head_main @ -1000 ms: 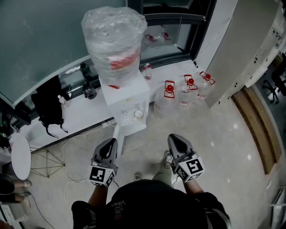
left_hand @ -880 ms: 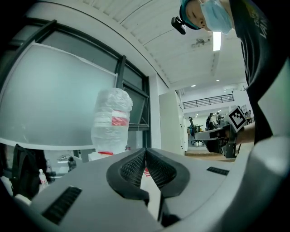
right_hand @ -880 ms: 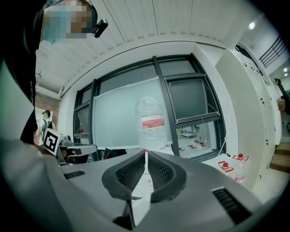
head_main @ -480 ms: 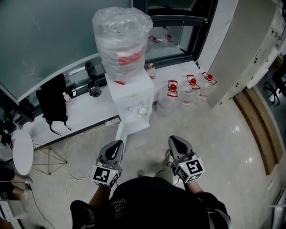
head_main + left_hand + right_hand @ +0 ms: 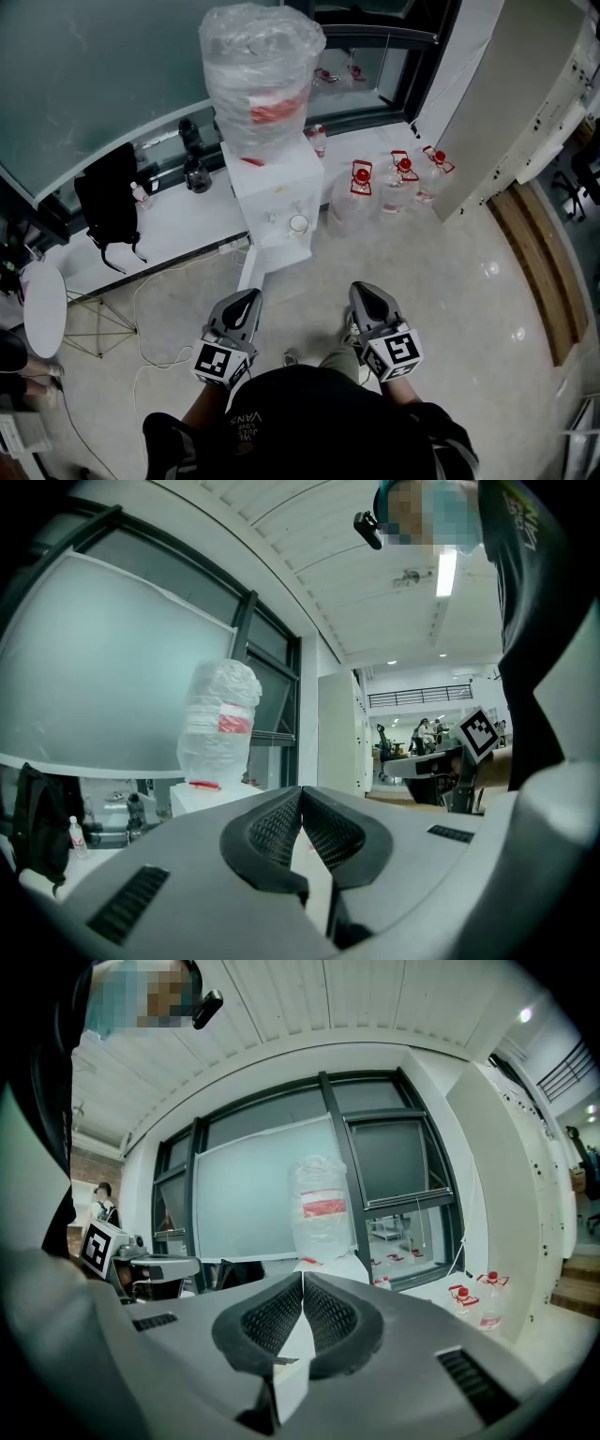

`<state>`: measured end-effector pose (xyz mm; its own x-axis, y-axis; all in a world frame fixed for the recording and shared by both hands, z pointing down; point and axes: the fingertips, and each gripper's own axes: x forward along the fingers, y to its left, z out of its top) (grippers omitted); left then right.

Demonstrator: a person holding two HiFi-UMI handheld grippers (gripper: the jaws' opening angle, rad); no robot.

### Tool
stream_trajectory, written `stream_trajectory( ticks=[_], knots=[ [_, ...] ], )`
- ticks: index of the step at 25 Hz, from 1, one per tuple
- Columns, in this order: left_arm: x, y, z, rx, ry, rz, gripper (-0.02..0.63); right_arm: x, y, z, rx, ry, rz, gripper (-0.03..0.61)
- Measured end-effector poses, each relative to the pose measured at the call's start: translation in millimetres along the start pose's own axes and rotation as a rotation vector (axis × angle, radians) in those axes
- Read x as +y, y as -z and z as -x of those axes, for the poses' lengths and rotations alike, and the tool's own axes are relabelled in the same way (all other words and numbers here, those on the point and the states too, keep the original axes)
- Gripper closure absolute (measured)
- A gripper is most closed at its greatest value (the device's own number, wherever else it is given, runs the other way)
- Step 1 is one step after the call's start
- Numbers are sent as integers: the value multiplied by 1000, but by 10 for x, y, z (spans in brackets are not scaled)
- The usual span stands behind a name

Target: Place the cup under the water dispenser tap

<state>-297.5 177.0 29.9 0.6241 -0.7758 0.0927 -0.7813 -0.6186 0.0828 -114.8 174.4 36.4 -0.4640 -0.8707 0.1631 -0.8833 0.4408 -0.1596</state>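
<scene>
Already at the tap: cup [image 5: 298, 224] seen in the dispenser recess, both tongs empty

A small pale cup is seen upright, mouth up, in the recess at the front of the white water dispenser [image 5: 274, 192]. It appears to sit below the taps, though whether it is centred under one of them cannot be made out.

The coming move is judged to turn on one relation. The cup lies straight ahead of both tools and well apart from them, roughly on the line between them. The left gripper [image 5: 247, 300] and the right gripper [image 5: 364, 293] are held side by side, pointing at the dispenser. Neither is clearly the nearer, so a forward reach would be needed from either hand.

In each gripper view the ribbed pads are seen pressed together with nothing between them, so nothing is being carried.

As for containers, the large bottle [image 5: 262, 80] is mounted on top of the dispenser and wrapped in clear film. Its fill cannot be read through the wrap. Whether the cup holds water cannot be told. Three red-capped jugs [image 5: 397, 184] stand on the floor to the right of the dispenser, beside the window, and their contents are not discernible.
</scene>
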Motion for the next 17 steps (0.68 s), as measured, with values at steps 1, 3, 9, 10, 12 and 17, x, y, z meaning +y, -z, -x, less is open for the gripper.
stream_trajectory(
  ticks=[1, 3, 9, 10, 12, 17],
  knots=[
    [2, -2, 11, 1, -2, 4, 594, 9, 6, 7, 1, 1, -1, 535],
    [-9, 8, 22, 0, -1, 6, 594, 8, 27, 28, 1, 7, -2, 535],
    [-26, 39, 25, -2, 12, 10, 594, 15, 29, 38, -14, 22, -10, 535],
    [-31, 46, 24, -2, 13, 10, 594, 20, 36, 43, -11, 22, -11, 535],
    [-23, 60, 23, -1, 13, 10, 594, 36, 52, 35, -7, 22, -11, 535],
    [2, 85, 33, 6, 12, 17, 594, 61, 76, 21, -5, 23, -10, 535]
  ],
)
